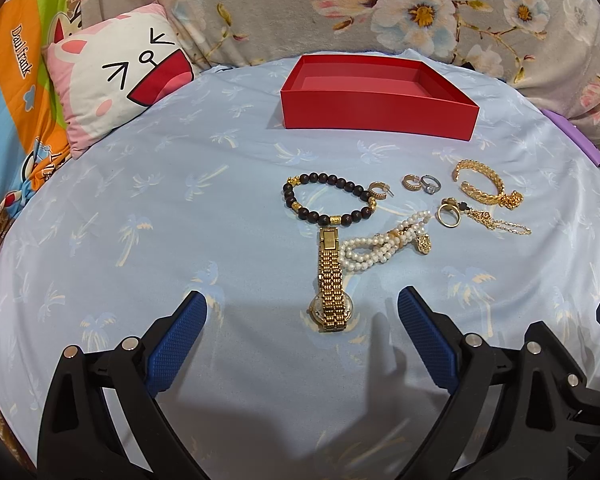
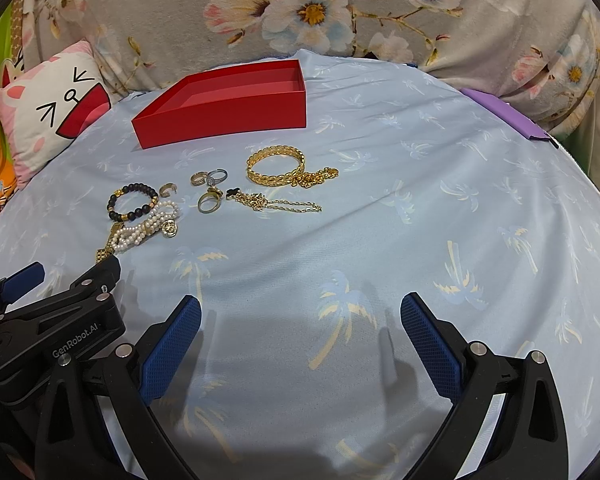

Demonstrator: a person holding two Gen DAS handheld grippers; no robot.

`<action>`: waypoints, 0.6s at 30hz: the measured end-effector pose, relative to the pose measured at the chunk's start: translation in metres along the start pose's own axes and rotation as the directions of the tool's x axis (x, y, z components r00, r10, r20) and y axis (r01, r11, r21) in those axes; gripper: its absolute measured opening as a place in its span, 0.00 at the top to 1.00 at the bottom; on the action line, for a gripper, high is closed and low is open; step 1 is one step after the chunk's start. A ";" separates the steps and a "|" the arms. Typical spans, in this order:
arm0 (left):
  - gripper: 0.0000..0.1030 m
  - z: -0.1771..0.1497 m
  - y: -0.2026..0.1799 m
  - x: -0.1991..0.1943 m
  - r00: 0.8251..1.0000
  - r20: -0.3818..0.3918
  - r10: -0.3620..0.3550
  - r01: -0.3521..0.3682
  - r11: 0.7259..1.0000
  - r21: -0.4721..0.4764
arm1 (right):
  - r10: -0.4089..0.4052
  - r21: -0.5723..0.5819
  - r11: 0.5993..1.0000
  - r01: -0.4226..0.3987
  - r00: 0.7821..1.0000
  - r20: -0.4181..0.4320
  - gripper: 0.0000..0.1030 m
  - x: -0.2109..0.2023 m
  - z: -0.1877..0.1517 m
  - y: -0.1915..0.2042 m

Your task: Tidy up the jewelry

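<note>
The left gripper (image 1: 302, 306) hovers low over the pale blue palm-print cloth (image 1: 140, 240) with its blue-padded fingers spread wide and holding nothing, the gold link-band watch (image 1: 331, 280) lying just ahead between them. Beside it, the right gripper (image 2: 300, 312) hovers level, likewise wide and empty. The scattered jewelry, including a dark wooden bead bracelet (image 1: 324, 200) and a white pearl strand (image 1: 380, 244), lies in front of the open red cardboard box (image 1: 380, 92).

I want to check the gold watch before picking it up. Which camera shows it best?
The left wrist view: the gold watch lies full length, face and band visible, just ahead of the open left gripper. The right wrist view shows only a piece of its band; the left gripper's body hides the rest.
</note>
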State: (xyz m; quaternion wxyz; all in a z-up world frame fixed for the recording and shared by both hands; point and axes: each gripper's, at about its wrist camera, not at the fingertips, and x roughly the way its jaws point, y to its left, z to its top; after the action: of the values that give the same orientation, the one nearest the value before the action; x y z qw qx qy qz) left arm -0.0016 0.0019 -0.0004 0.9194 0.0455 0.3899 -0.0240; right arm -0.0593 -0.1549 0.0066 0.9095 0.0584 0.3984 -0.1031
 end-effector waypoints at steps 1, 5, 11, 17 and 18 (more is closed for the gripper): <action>0.09 0.000 0.000 0.000 1.000 0.000 0.000 0.000 1.000 0.000 | 0.000 0.000 1.000 0.000 1.000 0.000 0.05 0.000 0.000 0.000; 0.09 0.000 0.000 0.000 1.000 0.001 0.001 -0.001 1.000 0.000 | 0.000 0.000 1.000 0.000 1.000 0.000 0.05 0.000 0.000 0.000; 0.09 0.000 -0.001 0.000 1.000 0.001 0.001 -0.001 1.000 0.001 | 0.001 0.000 1.000 -0.001 1.000 0.000 0.05 -0.002 -0.001 0.001; 0.09 -0.001 0.000 0.000 1.000 0.001 0.001 -0.001 1.000 0.000 | 0.000 0.001 1.000 0.000 1.000 0.000 0.05 0.000 0.000 0.000; 0.09 -0.001 0.000 -0.001 1.000 0.001 0.001 -0.001 1.000 0.000 | -0.001 0.001 1.000 0.001 1.000 0.000 0.05 0.000 0.000 0.000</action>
State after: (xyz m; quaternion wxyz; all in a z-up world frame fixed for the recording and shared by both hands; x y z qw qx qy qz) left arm -0.0025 0.0017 -0.0005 0.9197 0.0460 0.3893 -0.0234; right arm -0.0591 -0.1547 0.0064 0.9094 0.0588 0.3986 -0.1035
